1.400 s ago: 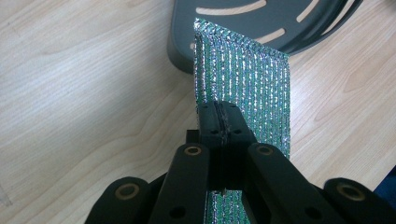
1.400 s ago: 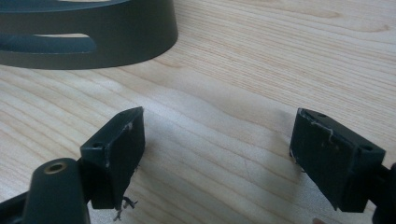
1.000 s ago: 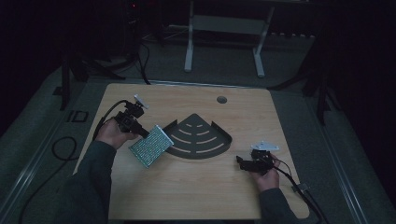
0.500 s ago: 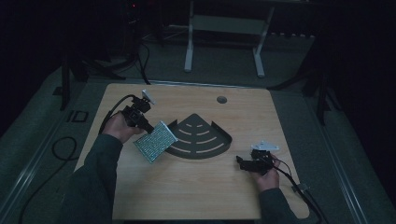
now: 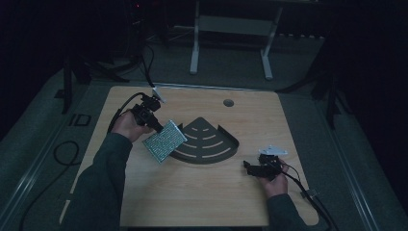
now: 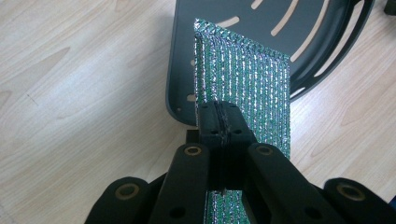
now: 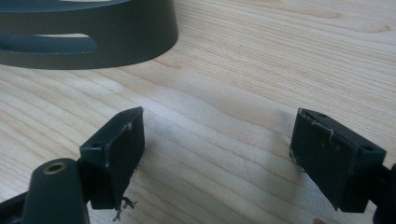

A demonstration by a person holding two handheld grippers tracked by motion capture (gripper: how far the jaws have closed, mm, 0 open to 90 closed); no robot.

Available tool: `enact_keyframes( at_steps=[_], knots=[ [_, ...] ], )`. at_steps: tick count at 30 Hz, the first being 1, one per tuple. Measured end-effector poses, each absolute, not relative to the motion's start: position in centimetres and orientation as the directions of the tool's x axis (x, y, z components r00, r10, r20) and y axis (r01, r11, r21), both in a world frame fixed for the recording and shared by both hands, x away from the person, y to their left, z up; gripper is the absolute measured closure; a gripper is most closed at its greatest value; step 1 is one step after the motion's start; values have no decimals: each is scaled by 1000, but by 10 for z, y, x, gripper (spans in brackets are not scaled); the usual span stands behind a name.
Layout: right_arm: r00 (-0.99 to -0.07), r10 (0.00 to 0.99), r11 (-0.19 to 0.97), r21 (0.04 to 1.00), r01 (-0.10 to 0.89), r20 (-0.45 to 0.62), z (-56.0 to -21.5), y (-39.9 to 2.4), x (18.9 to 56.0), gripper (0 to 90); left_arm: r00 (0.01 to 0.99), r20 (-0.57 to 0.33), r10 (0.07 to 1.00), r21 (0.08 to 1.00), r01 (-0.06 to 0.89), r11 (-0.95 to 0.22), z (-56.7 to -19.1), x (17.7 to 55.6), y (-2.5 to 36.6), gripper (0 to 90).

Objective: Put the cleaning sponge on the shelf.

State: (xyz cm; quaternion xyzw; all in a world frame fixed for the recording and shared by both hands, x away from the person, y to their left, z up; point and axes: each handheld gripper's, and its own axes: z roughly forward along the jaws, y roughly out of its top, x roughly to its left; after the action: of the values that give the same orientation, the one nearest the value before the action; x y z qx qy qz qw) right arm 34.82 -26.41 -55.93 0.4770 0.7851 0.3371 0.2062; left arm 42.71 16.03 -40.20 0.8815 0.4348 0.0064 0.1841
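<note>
A flat, glittery green-and-silver mesh pad [image 5: 165, 141] hangs above the table's left half, its right corner over the left edge of a dark grey fan-shaped slotted tray [image 5: 207, 139]. My left gripper [image 5: 153, 124] is shut on the pad's upper edge; in the left gripper view the jaws pinch the pad [image 6: 243, 84] edge-on, with the tray [image 6: 224, 18] beyond. My right gripper [image 5: 250, 168] rests low near the table's right front, open with nothing between its pads [image 7: 119, 149]. The tray's curved wall [image 7: 93, 32] lies just ahead of it.
The light wooden table [image 5: 202, 192] has a small round hole [image 5: 228, 102] near its far edge. Cables trail off both grippers, left and right. A white frame stand [image 5: 231, 29] stands on the floor behind the table.
My left hand has lifted the mesh pad and carried it up and rightward toward the tray. The right gripper has stayed put.
</note>
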Motion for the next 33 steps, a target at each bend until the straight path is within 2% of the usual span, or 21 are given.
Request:
enact_keyframes(
  at_steps=[9,33],
  knots=[
    [-461,887,319,726,609,-3,-559,-264,348,173,630,-144,763,342,755,-559,-397,434,150,898],
    [-463,886,320,726,609,-3,-559,-264,349,172,624,-153,766,338,762,-552,-411,453,132,898]
  ],
)
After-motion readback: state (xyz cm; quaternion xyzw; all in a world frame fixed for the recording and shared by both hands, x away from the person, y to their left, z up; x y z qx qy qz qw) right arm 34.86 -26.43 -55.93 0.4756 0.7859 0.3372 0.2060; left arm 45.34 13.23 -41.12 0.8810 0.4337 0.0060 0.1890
